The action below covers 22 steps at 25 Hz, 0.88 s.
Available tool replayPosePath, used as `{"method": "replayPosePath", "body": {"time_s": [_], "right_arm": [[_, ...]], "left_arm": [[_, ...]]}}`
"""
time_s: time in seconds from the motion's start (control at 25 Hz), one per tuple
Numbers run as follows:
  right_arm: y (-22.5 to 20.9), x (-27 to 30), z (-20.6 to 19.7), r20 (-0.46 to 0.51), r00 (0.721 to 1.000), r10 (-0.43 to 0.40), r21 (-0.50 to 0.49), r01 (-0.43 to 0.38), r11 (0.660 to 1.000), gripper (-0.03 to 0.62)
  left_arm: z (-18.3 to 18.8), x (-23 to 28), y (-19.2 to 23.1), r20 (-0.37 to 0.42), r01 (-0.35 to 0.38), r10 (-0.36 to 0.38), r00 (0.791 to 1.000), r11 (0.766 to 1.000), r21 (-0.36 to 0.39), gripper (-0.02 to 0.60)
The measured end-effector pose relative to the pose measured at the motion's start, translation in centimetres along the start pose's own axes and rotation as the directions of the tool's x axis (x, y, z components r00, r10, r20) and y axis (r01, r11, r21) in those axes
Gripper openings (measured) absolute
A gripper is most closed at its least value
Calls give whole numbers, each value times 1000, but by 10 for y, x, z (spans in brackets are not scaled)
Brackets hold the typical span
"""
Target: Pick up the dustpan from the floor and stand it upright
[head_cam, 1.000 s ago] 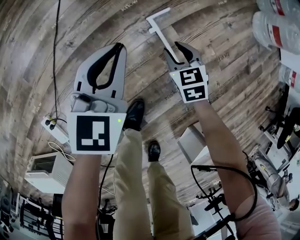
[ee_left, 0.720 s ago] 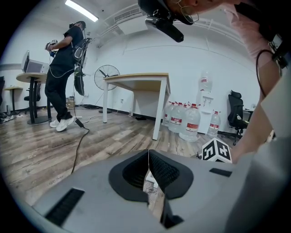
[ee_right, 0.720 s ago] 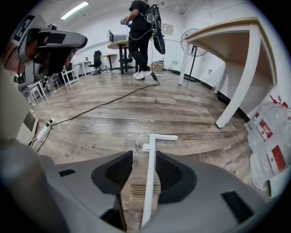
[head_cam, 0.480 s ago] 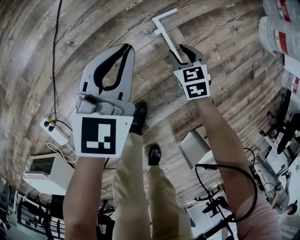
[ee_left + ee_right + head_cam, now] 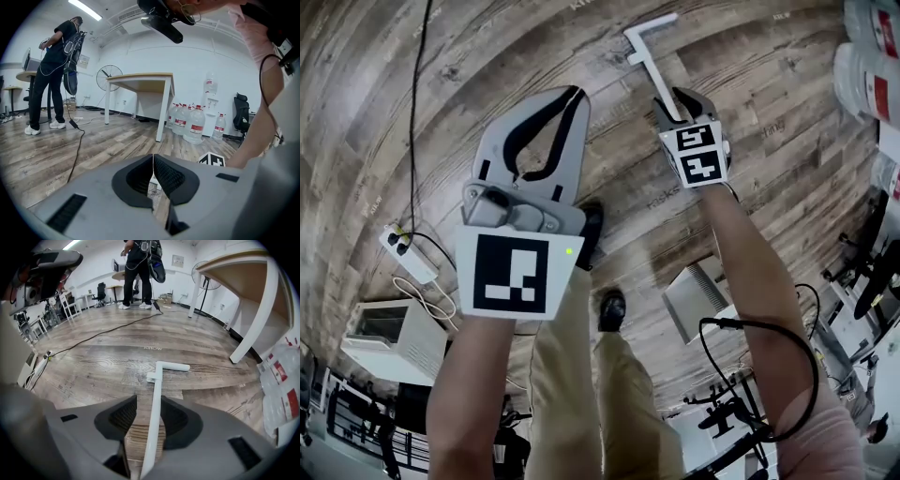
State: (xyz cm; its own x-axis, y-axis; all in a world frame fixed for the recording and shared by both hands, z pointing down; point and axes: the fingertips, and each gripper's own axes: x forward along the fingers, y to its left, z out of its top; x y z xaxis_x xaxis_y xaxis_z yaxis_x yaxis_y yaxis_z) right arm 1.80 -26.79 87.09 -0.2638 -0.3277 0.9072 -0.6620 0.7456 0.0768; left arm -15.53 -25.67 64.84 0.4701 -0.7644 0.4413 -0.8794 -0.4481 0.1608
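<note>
The dustpan shows only as its long white handle (image 5: 661, 75) with a short crossbar at the far end; the pan itself is hidden. My right gripper (image 5: 682, 101) is shut on the handle, which runs up between the jaws in the right gripper view (image 5: 153, 413) and lies against the right pad. The crossbar (image 5: 172, 365) hangs over the wooden floor. Off to the left of it, my left gripper (image 5: 574, 92) is shut with its tips touching and nothing between them (image 5: 153, 159).
A power strip (image 5: 411, 261) and a black cable (image 5: 416, 94) lie on the floor at left, near a white box (image 5: 384, 342). Another white box (image 5: 694, 295) sits by my feet. Water bottles (image 5: 872, 37) and a white table leg (image 5: 253, 319) stand to the right. A person (image 5: 140, 268) stands far off.
Both grippers have drifted a little to the right and forward in the head view. The handle has stayed between the right gripper's jaws, and the left gripper has stayed shut.
</note>
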Motion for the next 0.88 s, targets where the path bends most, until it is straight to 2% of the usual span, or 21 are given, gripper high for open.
{"method": "replayPosePath", "body": {"time_s": [0.88], "right_arm": [[-8,43,-32,-64,998,8,-3,-8,1000,153]], "left_arm": [[-15,7,-7,-9,3,-3,1000,1000,8,14]]}}
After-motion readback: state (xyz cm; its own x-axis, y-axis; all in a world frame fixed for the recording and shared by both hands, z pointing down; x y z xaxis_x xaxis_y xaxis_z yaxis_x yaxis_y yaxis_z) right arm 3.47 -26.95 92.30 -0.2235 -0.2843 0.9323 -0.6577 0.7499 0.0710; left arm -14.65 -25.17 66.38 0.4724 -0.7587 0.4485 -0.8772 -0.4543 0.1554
